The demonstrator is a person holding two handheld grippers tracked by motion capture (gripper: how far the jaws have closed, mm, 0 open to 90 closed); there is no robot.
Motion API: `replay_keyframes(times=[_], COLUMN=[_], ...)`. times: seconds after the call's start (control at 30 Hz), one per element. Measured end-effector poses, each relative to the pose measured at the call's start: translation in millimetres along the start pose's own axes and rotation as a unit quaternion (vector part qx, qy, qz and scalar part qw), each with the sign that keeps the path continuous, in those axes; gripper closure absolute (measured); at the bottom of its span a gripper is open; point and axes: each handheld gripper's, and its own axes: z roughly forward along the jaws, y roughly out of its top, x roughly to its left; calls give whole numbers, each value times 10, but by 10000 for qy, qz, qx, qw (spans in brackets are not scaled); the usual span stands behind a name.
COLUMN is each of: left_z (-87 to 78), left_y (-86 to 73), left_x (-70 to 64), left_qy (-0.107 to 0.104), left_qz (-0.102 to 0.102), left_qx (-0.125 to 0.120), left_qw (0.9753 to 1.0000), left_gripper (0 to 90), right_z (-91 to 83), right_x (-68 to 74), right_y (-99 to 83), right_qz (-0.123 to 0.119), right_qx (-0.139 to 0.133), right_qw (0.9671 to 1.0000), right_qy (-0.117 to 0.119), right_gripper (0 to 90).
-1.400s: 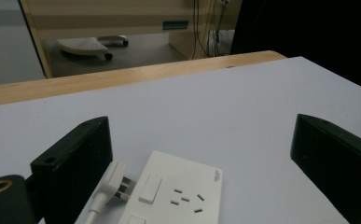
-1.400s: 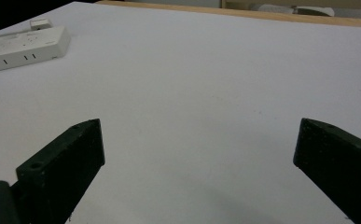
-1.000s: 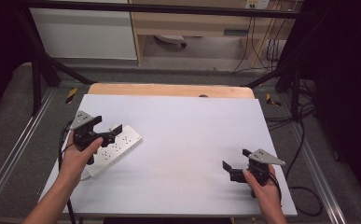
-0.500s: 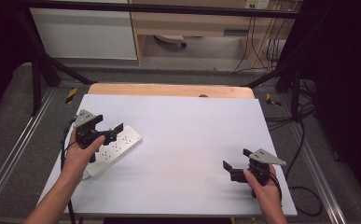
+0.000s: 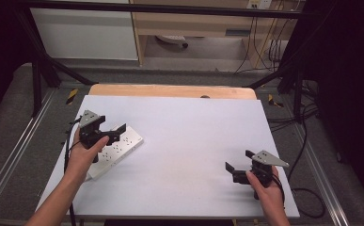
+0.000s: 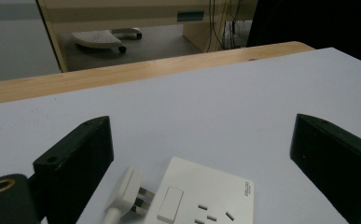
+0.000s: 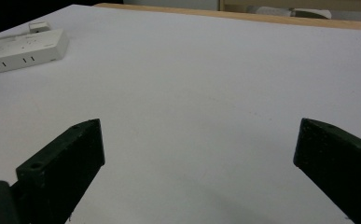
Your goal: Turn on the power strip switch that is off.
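Hovering with jaws spread, the left gripper [image 5: 115,133] overhangs a power strip [image 6: 206,203] whose small logo is unreadable.

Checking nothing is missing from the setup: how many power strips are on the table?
1. The power strip lies on the table's left side, under the open left gripper; a plug sits at its end.
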Motion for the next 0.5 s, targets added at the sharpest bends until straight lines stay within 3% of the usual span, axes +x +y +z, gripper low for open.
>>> replay_keyframes(times=[0.5], left_z=[99], left_y=[-24], left_x=[18], left_qy=[92], left_qz=[4], left_qx=[142], left_qw=[9999], left_gripper=[65], right_z=[-3], right_x=[-2], right_y=[0], right_qz=[16], right_qx=[-7], right_qw=[10000], right_qy=[13], right_gripper=[20])
